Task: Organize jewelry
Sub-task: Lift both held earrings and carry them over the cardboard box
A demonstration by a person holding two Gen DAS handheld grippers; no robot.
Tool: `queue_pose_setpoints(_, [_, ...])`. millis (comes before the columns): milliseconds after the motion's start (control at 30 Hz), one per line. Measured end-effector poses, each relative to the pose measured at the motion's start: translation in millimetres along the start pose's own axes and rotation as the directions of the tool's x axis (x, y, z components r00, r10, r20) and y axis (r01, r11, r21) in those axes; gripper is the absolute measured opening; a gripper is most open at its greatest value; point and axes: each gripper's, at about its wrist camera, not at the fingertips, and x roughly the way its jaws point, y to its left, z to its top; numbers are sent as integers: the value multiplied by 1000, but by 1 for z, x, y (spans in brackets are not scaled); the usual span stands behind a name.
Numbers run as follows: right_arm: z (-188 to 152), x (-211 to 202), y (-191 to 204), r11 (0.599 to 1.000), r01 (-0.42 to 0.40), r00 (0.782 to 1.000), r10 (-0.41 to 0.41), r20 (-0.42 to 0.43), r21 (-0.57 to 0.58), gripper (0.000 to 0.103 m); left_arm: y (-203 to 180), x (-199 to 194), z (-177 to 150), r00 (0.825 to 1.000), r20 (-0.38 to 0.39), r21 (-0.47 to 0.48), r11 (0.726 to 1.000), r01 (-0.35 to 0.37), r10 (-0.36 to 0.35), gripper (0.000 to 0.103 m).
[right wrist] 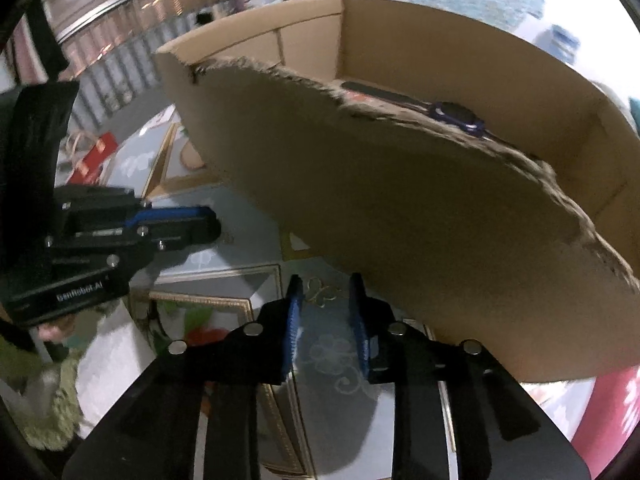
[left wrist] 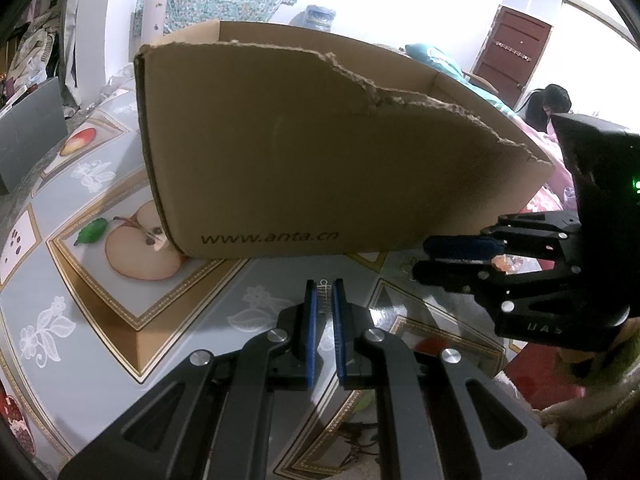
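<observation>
Desk (left wrist: 72, 280): covered in a glossy cloth printed with fruit panels; a halved apple print (left wrist: 140, 248) lies just left of the box's near corner.
Left gripper (left wrist: 324, 292): low over the desk in front of the box, blue pads nearly together, pinching a small silvery, spring-like piece of jewelry (left wrist: 322, 300) between the tips; what kind of piece it is cannot be told.
Cardboard box (left wrist: 320, 152): open-topped, standing on the desk, its near wall torn to a ragged edge and printed "www.anta.cn"; it fills the middle of both views.
Watch (right wrist: 456, 116): dark blue case with a dark strap, lying inside the box against the near torn wall, only partly seen over that edge.
Right gripper (right wrist: 326, 320): held close in front of the box wall, blue pads parted with a clear gap, nothing between them; the desk's floral print shows through the gap.
Pink patterned fabric (left wrist: 556, 184): beyond the box's right end, past the desk edge.
</observation>
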Motion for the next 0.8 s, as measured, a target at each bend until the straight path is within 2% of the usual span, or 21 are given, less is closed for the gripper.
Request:
queue_pose_setpoints(300, [3, 5, -1, 988, -89, 994, 81, -69, -125, 27, 3, -1, 0, 1000, 0, -2, 1000, 3, -3, 7])
queue_pose_setpoints(433, [5, 6, 2, 984, -84, 994, 73, -80, -155, 24, 4, 0, 0, 1000, -2, -1, 1000, 4, -4, 7])
queue_pose_setpoints(500, [7, 7, 2, 985, -74, 995, 62, -82, -154, 18, 5, 0, 0, 1000, 0, -1, 1000, 5, -5, 7])
queue_pose_setpoints(800, [7, 4, 3, 991, -82, 994, 74, -76, -110, 17, 5, 1, -1, 1000, 1, 0, 1000, 6, -6, 7])
